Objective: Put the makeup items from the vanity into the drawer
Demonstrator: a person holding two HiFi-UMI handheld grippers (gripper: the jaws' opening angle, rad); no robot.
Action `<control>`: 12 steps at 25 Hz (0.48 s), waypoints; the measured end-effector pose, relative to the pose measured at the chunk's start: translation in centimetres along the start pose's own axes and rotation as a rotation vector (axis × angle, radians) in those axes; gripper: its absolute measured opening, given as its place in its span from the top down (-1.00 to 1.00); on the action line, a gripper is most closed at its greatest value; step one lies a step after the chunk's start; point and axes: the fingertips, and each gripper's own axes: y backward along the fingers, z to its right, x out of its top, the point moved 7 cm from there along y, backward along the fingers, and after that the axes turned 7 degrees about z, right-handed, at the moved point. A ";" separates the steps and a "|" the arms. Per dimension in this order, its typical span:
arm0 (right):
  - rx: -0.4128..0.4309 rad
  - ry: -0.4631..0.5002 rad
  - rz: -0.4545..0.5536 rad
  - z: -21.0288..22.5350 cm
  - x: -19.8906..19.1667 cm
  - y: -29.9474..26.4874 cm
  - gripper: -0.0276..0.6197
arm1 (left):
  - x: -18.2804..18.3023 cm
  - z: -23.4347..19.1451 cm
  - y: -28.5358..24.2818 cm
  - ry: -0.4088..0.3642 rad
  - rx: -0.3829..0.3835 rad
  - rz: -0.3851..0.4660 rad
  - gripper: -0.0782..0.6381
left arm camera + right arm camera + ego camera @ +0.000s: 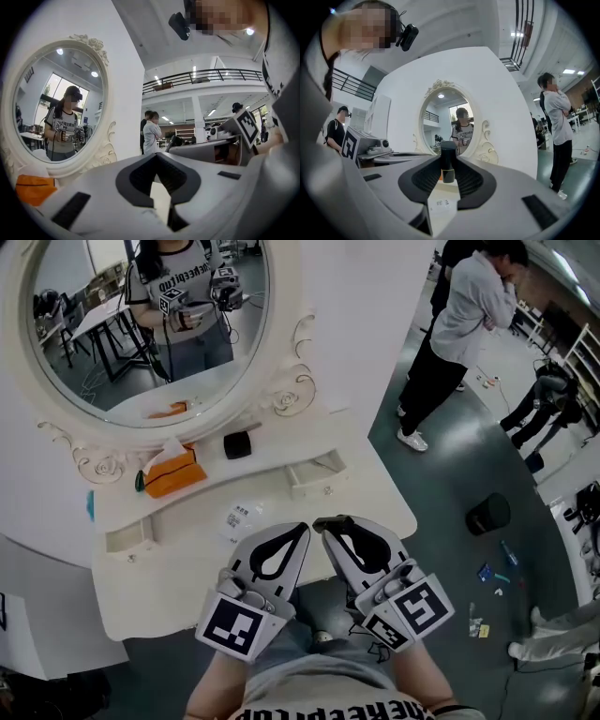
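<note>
A white vanity [187,568] with an oval mirror [150,324] stands in front of me. On its top lie an orange tissue box [173,472], a black compact [237,444] and a white packet [242,518]. A small drawer [316,475] sits at the back right and looks slightly pulled out. My right gripper [330,523] hovers over the front edge, shut on a black tube [448,161] with a gold band, held upright at the tips. Beside it my left gripper [302,527] is shut with nothing in it.
A second small drawer [127,538] is at the vanity's left. A green item [140,481] lies by the tissue box. People stand on the grey floor at the right [459,334], near a black bin [487,514] and scattered small bits [487,573].
</note>
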 end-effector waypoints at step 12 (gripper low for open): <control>-0.052 0.020 0.012 1.0 -0.4 -4.1 0.56 | -0.3 -4.5 -1.9 0.011 -0.054 0.014 0.76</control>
